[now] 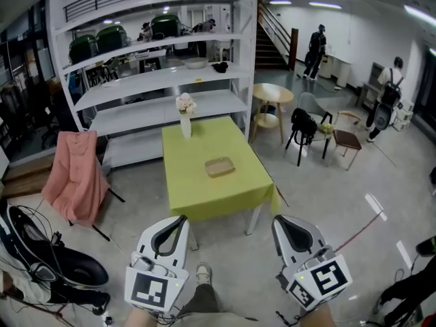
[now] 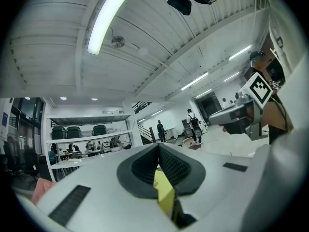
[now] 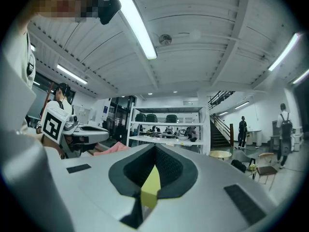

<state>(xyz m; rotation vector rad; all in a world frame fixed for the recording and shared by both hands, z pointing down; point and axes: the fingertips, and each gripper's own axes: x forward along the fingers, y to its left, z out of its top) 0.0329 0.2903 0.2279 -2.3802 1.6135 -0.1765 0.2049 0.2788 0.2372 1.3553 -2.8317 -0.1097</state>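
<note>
My left gripper (image 1: 181, 219) and right gripper (image 1: 277, 219) hang side by side low in the head view, above the grey floor and short of a table with a yellow-green cloth (image 1: 197, 189). Both are shut, pad tips together, with nothing held. A shallow wooden tray (image 1: 220, 166) lies mid-table, and a white vase of pale flowers (image 1: 185, 114) stands at its far edge. In the left gripper view the jaws (image 2: 158, 147) meet, with a sliver of the cloth showing below. The right gripper view shows the same at its jaws (image 3: 154, 149).
White shelving (image 1: 157, 80) stands behind the table. A pink cloth over a chair (image 1: 75, 176) and a black stroller (image 1: 48, 257) are at the left. A round wooden table (image 1: 272, 94) and a black chair (image 1: 304, 125) are at the right. People stand far back right.
</note>
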